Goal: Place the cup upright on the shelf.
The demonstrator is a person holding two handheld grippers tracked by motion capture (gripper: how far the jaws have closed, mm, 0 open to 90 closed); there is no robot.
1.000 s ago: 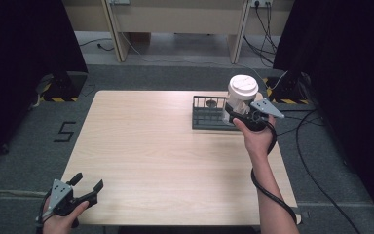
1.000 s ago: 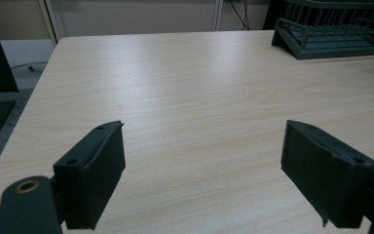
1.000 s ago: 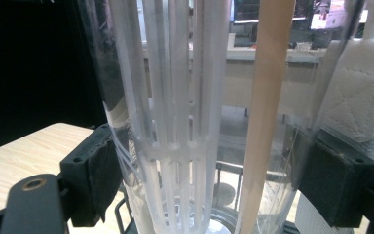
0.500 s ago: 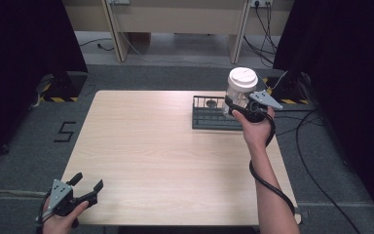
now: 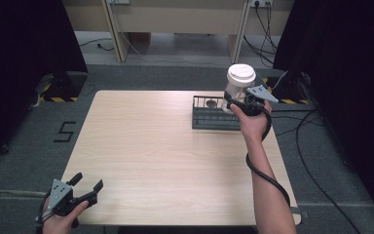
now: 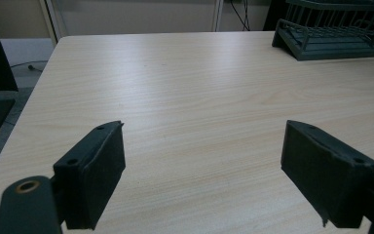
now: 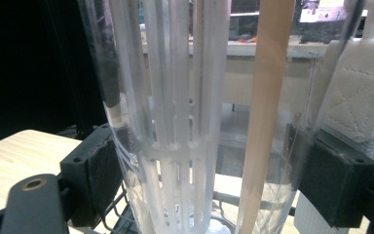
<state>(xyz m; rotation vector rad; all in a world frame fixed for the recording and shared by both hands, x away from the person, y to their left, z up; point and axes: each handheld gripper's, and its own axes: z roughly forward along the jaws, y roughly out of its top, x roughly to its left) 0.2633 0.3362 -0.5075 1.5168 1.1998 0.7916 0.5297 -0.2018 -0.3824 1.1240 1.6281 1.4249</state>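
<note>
A: Two grippers logged. Right gripper (image 5: 239, 100): jaws clamped on the clear container (image 5: 237, 87) with a white lid (image 5: 241, 74), one pad on each side of its wall, as the right gripper view shows (image 7: 195, 122). Left gripper (image 5: 80, 191): jaws apart, nothing between them, resting at the near left corner of the counter (image 5: 165, 156).

B: Where is the container relative to the rack?

A: Held upright in the air above the right end of the dark wire rack (image 5: 214, 114), which sits at the far right of the counter. From the high view I cannot tell whether its base touches the rack; it looks clear of it. Inside the container, white slotted parts and a tan strip; what they are I cannot tell.

B: Progress?

A: Judgement only: the grasp is secure and the container is off the counter, so the pick-up is done. Left to do: carry it to wherever it belongs and set it down upright, then release. No sign that the left gripper has a part yet; it sits well apart from rack and container.

B: Risk?

A: Smooth clear wall, tall load; a tilt could let it slip.
</note>
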